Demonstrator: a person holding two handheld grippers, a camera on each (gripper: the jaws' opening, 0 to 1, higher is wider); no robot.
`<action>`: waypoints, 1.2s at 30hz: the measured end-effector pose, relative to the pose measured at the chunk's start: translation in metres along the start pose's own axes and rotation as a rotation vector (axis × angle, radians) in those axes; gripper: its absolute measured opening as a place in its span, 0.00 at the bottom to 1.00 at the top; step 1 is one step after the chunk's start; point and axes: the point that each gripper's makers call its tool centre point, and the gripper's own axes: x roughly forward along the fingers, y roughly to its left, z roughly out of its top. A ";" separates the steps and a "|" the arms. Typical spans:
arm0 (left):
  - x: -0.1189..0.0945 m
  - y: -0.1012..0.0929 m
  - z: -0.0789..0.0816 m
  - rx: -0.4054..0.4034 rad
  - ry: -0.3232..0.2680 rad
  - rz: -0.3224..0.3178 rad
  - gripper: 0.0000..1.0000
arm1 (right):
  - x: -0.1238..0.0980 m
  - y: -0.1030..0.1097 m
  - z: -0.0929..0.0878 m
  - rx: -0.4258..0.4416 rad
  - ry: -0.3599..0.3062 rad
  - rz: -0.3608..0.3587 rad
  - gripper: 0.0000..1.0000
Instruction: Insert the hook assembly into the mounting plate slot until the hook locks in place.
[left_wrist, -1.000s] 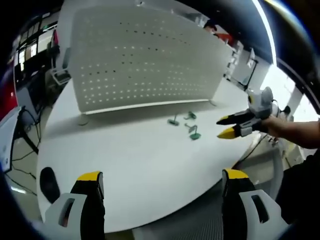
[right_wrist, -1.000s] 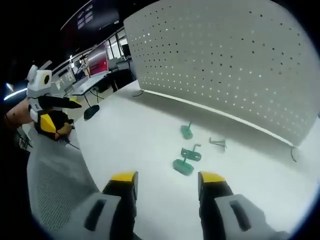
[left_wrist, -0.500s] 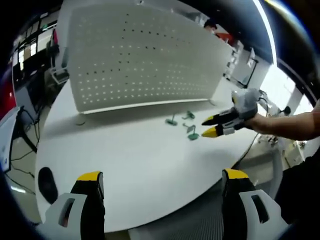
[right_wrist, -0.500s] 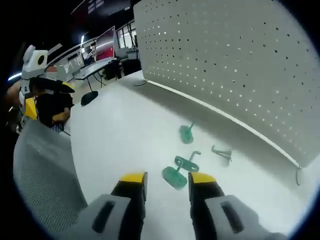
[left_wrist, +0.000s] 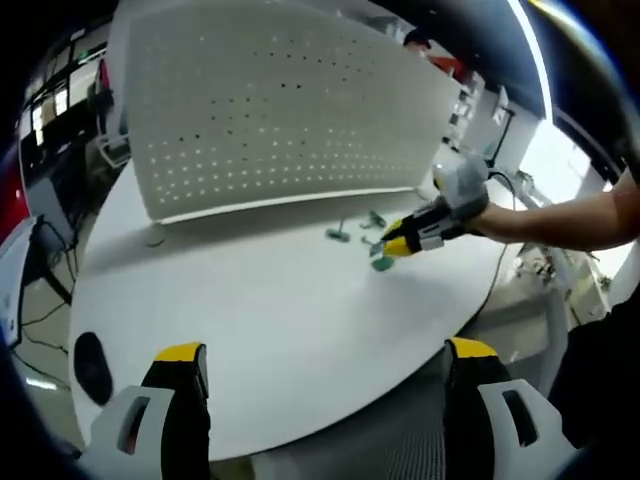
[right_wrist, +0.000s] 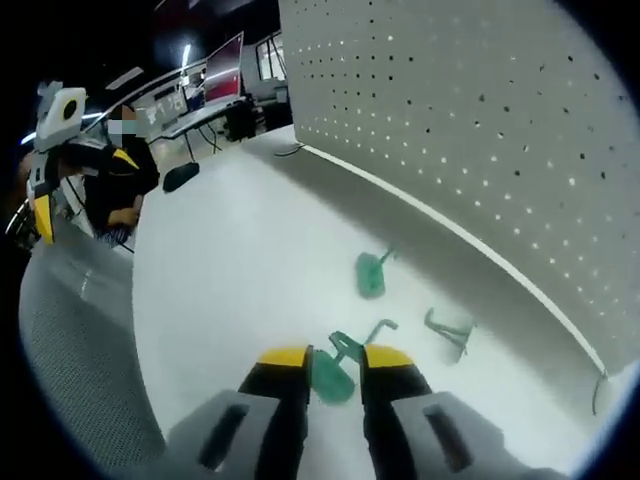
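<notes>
A white perforated mounting plate (left_wrist: 280, 110) (right_wrist: 470, 110) stands upright at the back of the white table (left_wrist: 250, 320) (right_wrist: 220, 270). In front of it lie three small green hook pieces. In the right gripper view my right gripper (right_wrist: 335, 362) has its jaws drawn in on the flat base of the nearest green hook assembly (right_wrist: 328, 375), which rests on the table. A second green hook (right_wrist: 370, 273) and a thin wire hook (right_wrist: 448, 330) lie just beyond. From the left gripper view, the right gripper (left_wrist: 398, 243) is down over the hooks (left_wrist: 338, 235). My left gripper (left_wrist: 325, 365) hangs open near the table's front edge.
A black oval object (left_wrist: 88, 365) (right_wrist: 180, 177) lies at the table's left edge. A grey mesh chair (right_wrist: 80, 330) is beside the table. The left gripper (right_wrist: 85, 190) is held far off to the left in the right gripper view. Desks and monitors stand behind.
My right gripper has moved in and down onto the nearest green hook, and its jaws have narrowed around the hook's base. The left gripper has stayed put and open.
</notes>
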 end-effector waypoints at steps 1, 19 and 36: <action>0.000 0.000 0.000 0.000 -0.001 0.002 1.00 | 0.001 -0.001 0.000 -0.004 0.002 0.003 0.11; -0.006 0.002 0.008 -0.023 -0.033 0.019 1.00 | 0.005 0.014 0.005 0.005 0.010 0.059 0.00; -0.007 0.002 0.025 -0.041 -0.063 0.001 1.00 | -0.022 0.014 0.053 0.257 -0.188 0.026 0.00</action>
